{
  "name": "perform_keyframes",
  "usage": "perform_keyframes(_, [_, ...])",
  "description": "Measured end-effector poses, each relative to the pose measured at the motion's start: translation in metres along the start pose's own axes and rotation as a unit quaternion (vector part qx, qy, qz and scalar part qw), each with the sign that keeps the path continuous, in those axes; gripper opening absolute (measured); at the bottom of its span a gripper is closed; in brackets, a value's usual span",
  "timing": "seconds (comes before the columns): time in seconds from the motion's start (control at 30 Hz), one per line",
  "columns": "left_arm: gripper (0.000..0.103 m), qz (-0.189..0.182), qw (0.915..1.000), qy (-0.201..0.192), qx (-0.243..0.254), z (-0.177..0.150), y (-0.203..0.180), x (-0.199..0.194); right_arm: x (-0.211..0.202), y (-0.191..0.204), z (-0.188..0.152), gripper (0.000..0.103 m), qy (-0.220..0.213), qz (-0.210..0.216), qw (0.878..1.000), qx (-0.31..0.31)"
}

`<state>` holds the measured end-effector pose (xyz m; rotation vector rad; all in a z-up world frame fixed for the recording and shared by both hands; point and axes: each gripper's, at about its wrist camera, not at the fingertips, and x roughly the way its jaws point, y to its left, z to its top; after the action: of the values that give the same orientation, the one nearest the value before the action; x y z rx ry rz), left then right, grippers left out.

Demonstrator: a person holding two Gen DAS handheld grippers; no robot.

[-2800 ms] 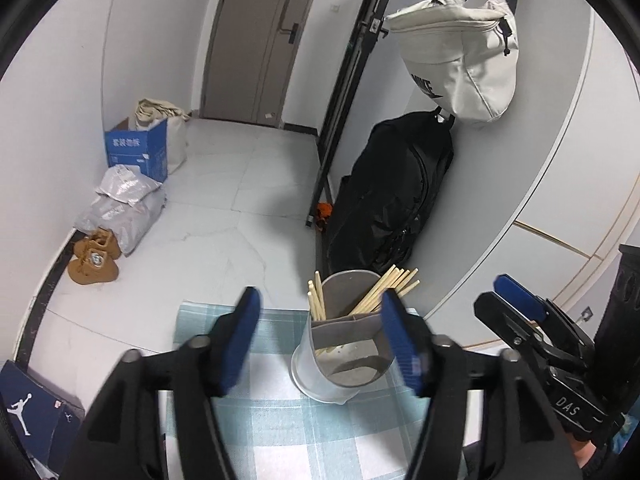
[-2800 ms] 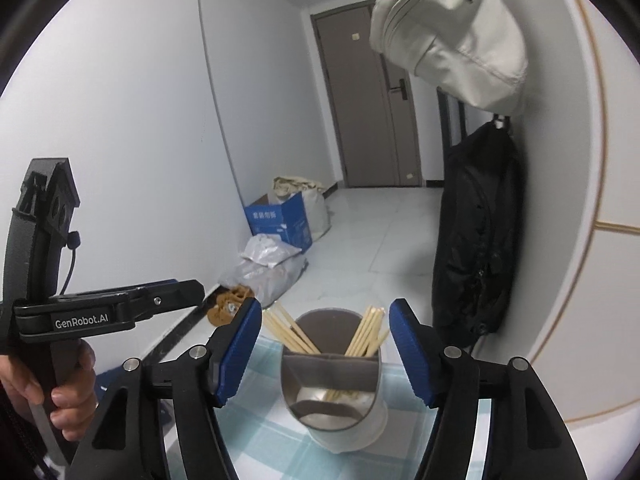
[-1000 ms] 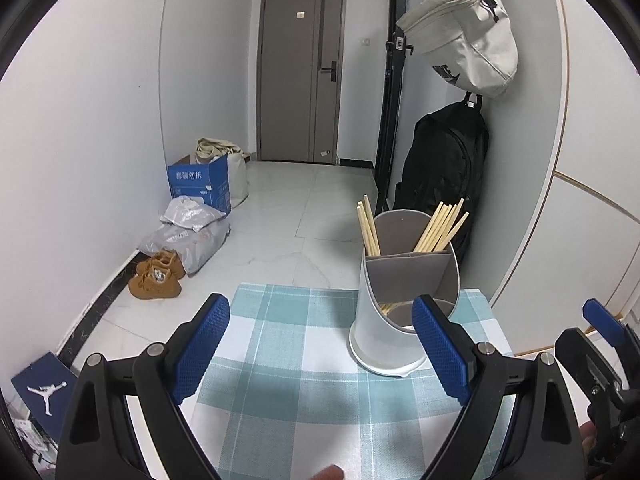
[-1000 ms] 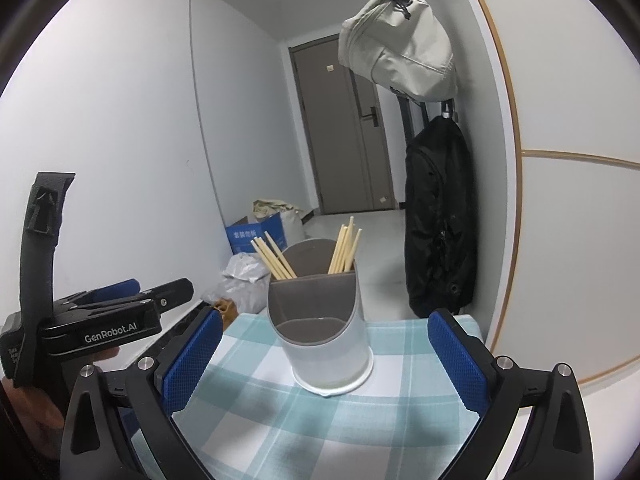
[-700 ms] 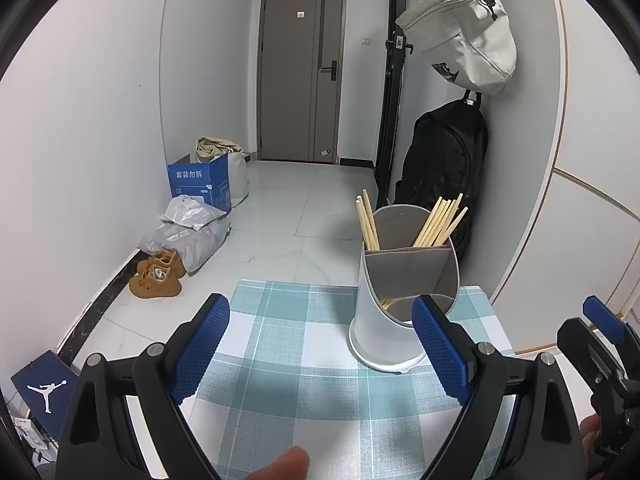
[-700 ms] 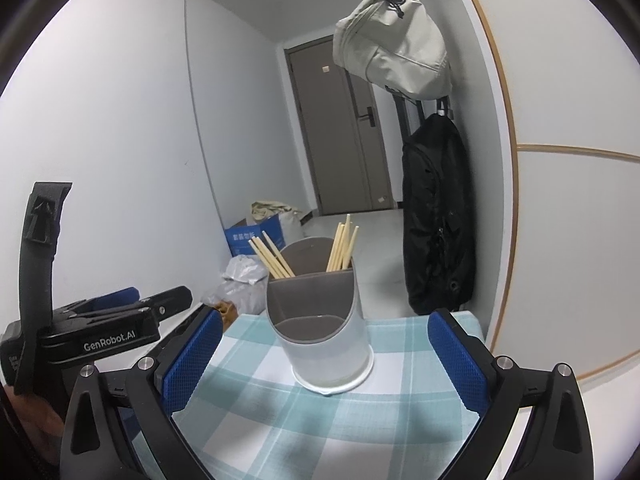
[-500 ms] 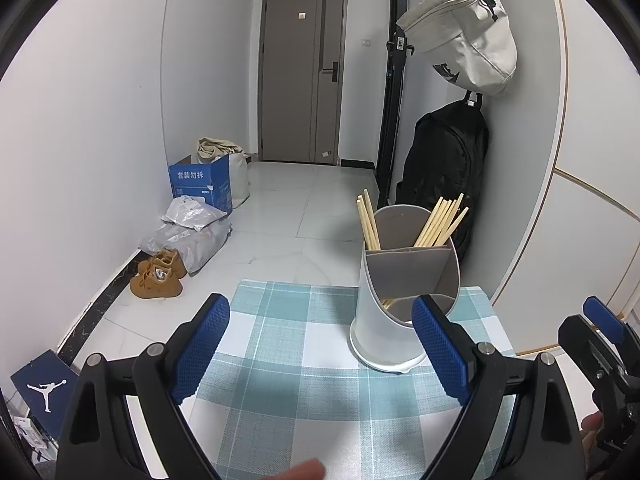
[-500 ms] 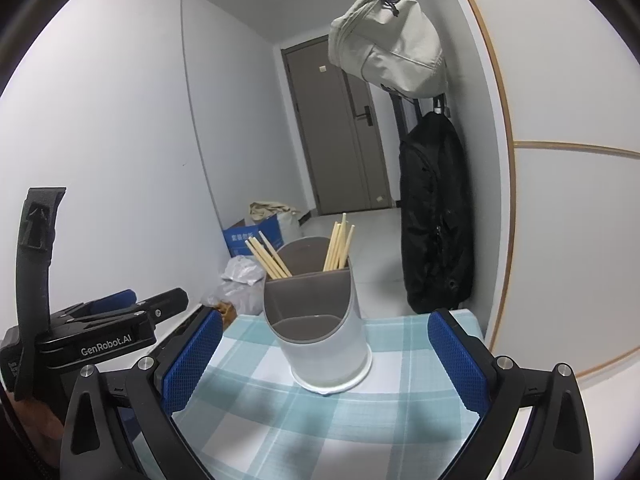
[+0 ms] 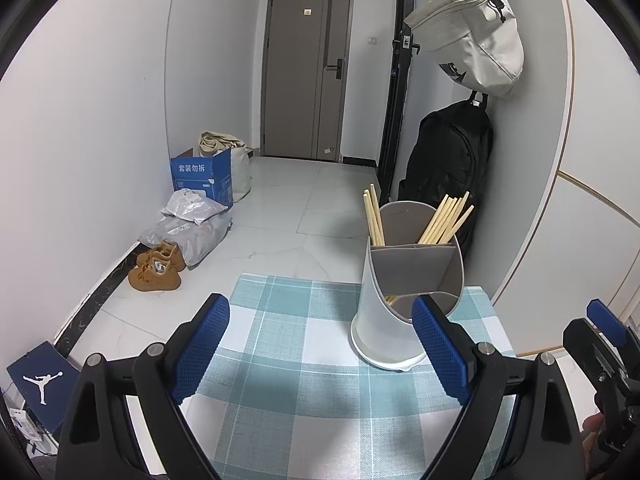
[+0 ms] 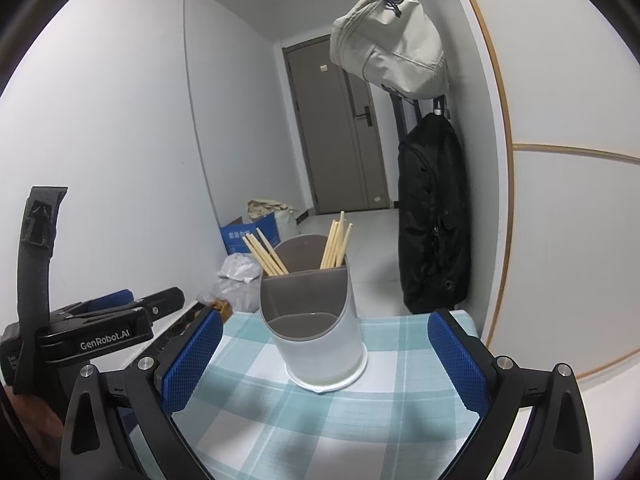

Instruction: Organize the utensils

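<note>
A white and grey utensil holder [image 9: 404, 292] [image 10: 316, 332] stands on the far right part of a small table with a teal checked cloth [image 9: 304, 360] [image 10: 360, 412]. Wooden chopsticks [image 9: 444, 220] [image 10: 336, 244] stick up from its two back compartments; its front compartment looks empty. My left gripper [image 9: 320, 354] hangs open over the cloth, nothing between its blue pads, the holder just ahead of its right finger. My right gripper [image 10: 326, 356] is open too, with the holder a short way ahead between its spread fingers. Each gripper shows at the edge of the other's view.
Beyond the table lies a white tiled hallway floor [image 9: 288, 216] ending at a grey door [image 9: 308, 72]. A black backpack [image 9: 444, 168] and a beige bag [image 9: 476, 36] hang on the right wall. A blue box [image 9: 202, 178], plastic bags and brown shoes [image 9: 156, 266] line the left wall.
Over the last second both grippers stayed put and open. Before that they pulled back from the holder, which looks farther off. A fingertip seen at the bottom of the left view is gone.
</note>
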<state>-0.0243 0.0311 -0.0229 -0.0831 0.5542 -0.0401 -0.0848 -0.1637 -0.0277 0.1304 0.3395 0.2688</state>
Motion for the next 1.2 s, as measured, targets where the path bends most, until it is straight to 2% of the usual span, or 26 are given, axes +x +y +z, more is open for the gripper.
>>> perform_keyframes(1.2, [0.090, -0.032, 0.9992, 0.003, 0.024, -0.005, -0.011, -0.005, 0.001, -0.001, -0.001, 0.103, 0.002, -0.003, 1.000, -0.003])
